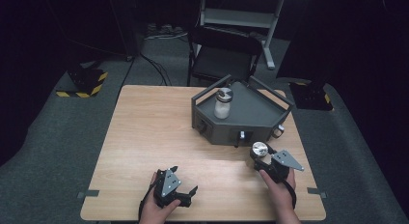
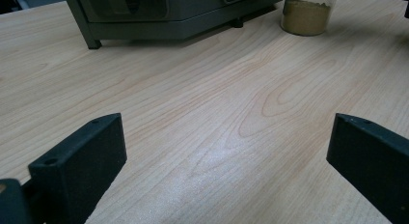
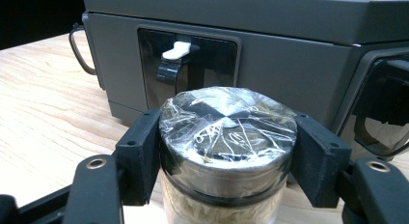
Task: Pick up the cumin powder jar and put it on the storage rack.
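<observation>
1. Silver-capped spice jar (image 3: 226,151) stands at the rack's (image 1: 260,119) five o'clock; my right gripper (image 3: 226,159) is clamped round its lid.
2. My left gripper (image 2: 226,161) gapes wide, empty.
3. Grasp looks complete; next I'd lift it straight, clear of the rack rail.

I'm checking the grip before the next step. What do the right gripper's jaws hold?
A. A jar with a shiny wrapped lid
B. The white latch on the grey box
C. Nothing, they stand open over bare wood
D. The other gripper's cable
A: in the right gripper view the jaws of the right gripper press on both sides of the jar, just below its film-wrapped lid, in front of the grey box.
</observation>
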Available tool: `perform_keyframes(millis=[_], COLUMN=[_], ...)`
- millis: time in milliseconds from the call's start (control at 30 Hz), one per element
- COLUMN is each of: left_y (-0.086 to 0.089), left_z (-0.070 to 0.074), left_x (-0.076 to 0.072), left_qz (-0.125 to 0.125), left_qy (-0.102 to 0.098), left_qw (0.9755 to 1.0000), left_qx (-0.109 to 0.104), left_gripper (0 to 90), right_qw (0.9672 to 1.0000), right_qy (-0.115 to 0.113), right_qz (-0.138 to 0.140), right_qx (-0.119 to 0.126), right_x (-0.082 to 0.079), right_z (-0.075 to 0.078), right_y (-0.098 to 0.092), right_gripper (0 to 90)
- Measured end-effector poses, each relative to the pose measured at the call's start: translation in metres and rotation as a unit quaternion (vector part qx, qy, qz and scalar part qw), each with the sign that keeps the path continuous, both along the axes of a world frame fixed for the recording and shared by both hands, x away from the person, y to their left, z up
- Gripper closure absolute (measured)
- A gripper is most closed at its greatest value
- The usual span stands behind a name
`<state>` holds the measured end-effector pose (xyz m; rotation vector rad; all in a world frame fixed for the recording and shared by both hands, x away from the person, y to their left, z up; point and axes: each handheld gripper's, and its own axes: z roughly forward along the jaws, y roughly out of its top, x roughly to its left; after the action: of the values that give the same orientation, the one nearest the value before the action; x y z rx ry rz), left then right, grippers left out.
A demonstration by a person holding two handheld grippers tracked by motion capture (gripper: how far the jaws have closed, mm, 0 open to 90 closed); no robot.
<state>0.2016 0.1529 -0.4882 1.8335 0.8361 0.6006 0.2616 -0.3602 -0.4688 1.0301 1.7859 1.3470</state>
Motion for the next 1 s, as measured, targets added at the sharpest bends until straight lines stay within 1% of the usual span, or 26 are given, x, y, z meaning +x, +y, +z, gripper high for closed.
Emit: perform_keyframes(millis=[400, 600, 800, 1000], left_y=[0.000, -0.001, -0.001, 0.000], left_z=[0.000, 0.001, 0.001, 0.001], left_x=[0.000, 0.000, 0.000, 0.000], left_qz=[-0.001, 0.000, -0.001, -0.002], left_qy=[0.000, 0.001, 0.002, 0.002], left_qw=[1.0000, 1.0000, 1.0000, 1.0000], left_qx=[0.002, 0.004, 0.005, 0.003], left_gripper=[0.7, 0.7, 0.6, 0.7], right_qw=[0.9999, 0.9997, 0.9994, 0.9992], right_qy=[-0.014, -0.023, -0.033, -0.039], right_qz=[0.000, 0.002, 0.002, 0.003], right_qx=[0.003, -0.002, -0.002, 0.003], right_x=[-0.006, -0.010, -0.016, -0.020], right_z=[0.011, 0.019, 0.028, 0.036], right_y=[-0.001, 0.000, -0.001, -0.003], right_gripper=[35.2, 35.1, 35.2, 35.2])
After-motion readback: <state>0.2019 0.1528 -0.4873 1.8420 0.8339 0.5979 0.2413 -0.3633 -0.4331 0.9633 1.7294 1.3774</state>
